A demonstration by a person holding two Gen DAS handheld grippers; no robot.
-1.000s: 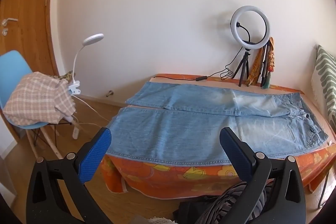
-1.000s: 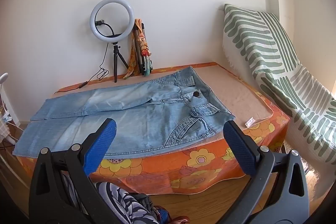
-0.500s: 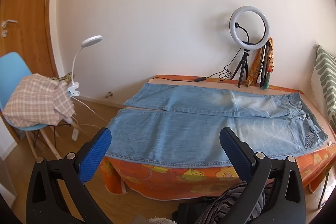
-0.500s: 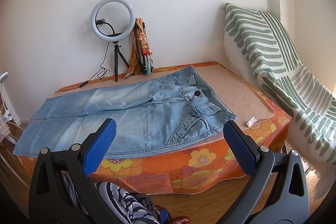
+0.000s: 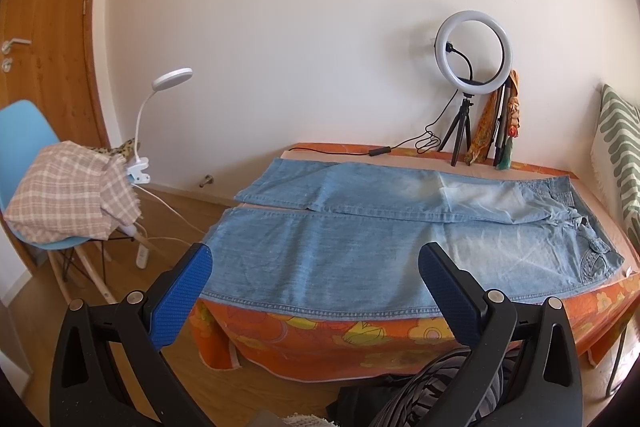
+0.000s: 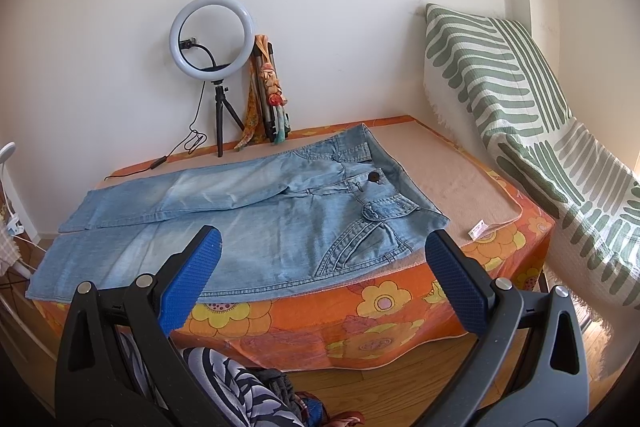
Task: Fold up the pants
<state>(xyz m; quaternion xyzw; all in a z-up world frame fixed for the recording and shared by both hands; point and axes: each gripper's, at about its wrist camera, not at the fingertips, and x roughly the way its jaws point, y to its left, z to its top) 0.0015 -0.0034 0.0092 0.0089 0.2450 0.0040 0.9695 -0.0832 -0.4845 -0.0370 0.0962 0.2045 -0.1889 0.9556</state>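
Light blue jeans (image 5: 360, 227) lie flat and spread out on a table with an orange flowered cloth (image 5: 328, 339). The two legs point left and the waist with its button is at the right. They also show in the right wrist view (image 6: 248, 223). My left gripper (image 5: 314, 279) is open and empty, held off the table's front edge before the near leg. My right gripper (image 6: 322, 263) is open and empty, before the front edge near the hip pocket.
A ring light on a tripod (image 5: 472, 75) and a bundle of scarves (image 5: 508, 123) stand at the table's back by the wall. A green striped throw (image 6: 532, 131) hangs at the right. A blue chair with checked cloth (image 5: 68, 187) and a clip lamp (image 5: 160, 107) stand left.
Both views have shifted slightly, with the table seen a little closer. The jeans have not moved and both grippers stay open.
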